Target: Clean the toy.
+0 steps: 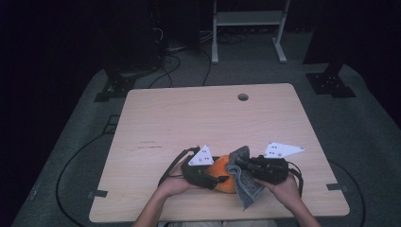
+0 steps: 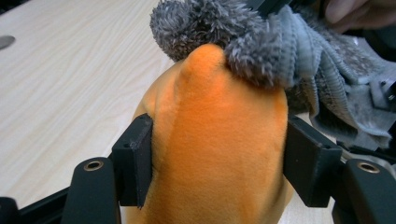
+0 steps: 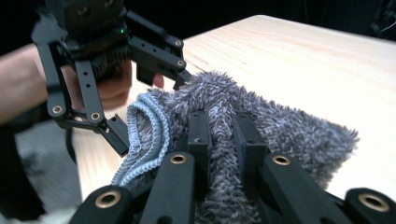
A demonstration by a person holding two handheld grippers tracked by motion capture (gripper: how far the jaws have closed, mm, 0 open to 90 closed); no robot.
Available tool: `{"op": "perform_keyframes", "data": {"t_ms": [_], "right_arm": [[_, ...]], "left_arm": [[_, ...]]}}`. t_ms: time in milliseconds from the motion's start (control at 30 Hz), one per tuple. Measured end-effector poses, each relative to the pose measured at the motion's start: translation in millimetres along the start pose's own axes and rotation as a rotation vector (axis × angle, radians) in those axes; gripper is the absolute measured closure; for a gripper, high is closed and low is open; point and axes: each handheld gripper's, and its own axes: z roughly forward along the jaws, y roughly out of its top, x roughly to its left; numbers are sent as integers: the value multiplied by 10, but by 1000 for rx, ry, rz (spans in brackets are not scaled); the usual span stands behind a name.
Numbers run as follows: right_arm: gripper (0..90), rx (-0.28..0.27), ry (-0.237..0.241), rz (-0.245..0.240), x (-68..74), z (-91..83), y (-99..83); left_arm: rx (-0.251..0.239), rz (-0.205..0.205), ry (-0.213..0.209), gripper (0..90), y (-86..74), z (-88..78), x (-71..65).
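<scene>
Fuzzy grey cloth [image 3: 280, 126] pinched by right gripper [image 3: 223, 135], left gripper [image 2: 217, 154] clamping orange plush [image 2: 219, 140]

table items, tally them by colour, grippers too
orange: 1, the plush
grey: 1, the fuzzy cloth
black: 2, the left gripper and right gripper
total: 4

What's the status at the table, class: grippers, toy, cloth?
Left gripper shut on orange plush toy. Right gripper shut on grey fuzzy cloth, draped over toy's tip. Nothing obstructing.
</scene>
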Motion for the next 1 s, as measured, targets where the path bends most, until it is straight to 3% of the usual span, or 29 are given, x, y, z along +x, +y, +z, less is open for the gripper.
{"op": "perform_keyframes", "data": {"t_ms": [233,300,467,633,700,800,867,1000], "right_arm": [[790,18,-16,30,-123,-51,-98],[790,19,-31,37,-161,-91,-117],[790,10,-19,72,-254,-139,-162],[788,17,-26,69,-279,-150,-169],[789,16,-27,75,-303,-158,-183],[789,12,-34,90,-326,-166,-203],[789,9,-35,101,-359,-176,-214],[788,52,-88,108,-445,-210,-247]], "left_arm": [[-35,-30,-19,155,-29,-26,47],[-18,-46,-14,114,-56,-22,80],[-12,-118,-57,80,-145,39,174],[0,-134,-72,59,-186,85,199],[-9,-141,-88,82,-201,114,195],[-36,-124,-63,223,-209,113,175],[-43,-129,-58,256,-206,105,174],[-62,-143,-60,288,-201,95,182]]}}
